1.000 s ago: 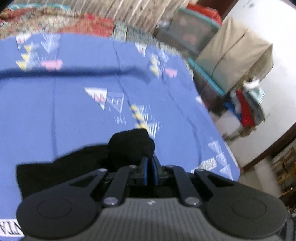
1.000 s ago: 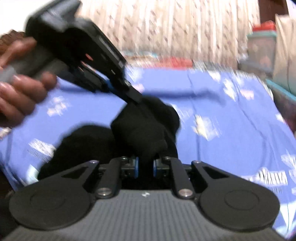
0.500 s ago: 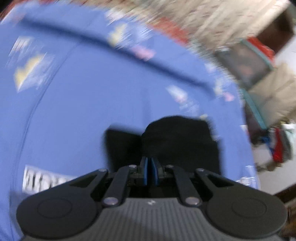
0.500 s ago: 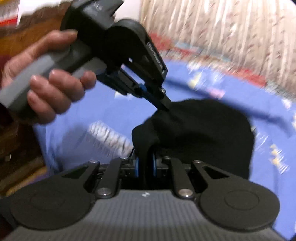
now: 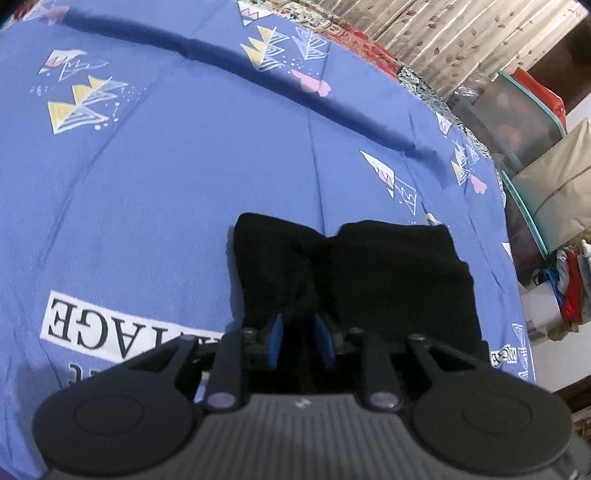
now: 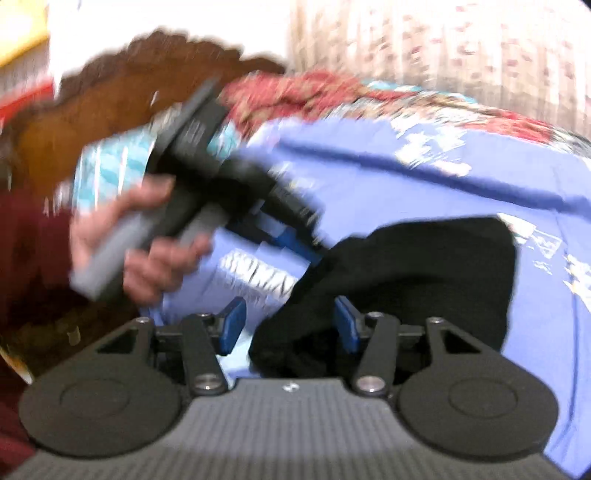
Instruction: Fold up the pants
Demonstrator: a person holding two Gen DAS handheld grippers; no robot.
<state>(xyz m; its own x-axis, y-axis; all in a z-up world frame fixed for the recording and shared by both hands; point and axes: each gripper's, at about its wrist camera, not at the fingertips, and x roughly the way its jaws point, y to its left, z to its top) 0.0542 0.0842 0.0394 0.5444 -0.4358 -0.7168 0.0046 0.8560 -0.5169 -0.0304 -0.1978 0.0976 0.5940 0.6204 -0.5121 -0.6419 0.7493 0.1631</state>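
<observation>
Left tool (image 5: 300, 339): its jaws are opening, the blue pads a little apart, with a dark ridge of the pants rising between them; whether the pads still press on the cloth cannot be told.
Left hand (image 6: 147, 243): seen from the right wrist view, wrapped round the grey handle of the left tool, a dark red sleeve (image 6: 26, 258) behind it.
Pants (image 5: 354, 277): black, lying folded in a compact block on the bed straight ahead of the left tool; the near edge reaches under its pads, and a crease runs away from the tool down the middle of the block.
Bedsheet (image 5: 147, 184): blue, printed with triangle motifs and a white block of black lettering to the left of the left tool; it spreads ahead of and to both sides of the tool.
Right tool (image 6: 291, 328): its jaws are opening and stand wide apart; the near fold of the pants lies between them toward the right pad, and the left pad is clear of the cloth.
Storage boxes (image 5: 517, 122): stacked beyond the right edge of the bed, far ahead and to the right of the left tool.
Curtain (image 5: 443, 33): pale, leaf-patterned, behind the far side of the bed.
</observation>
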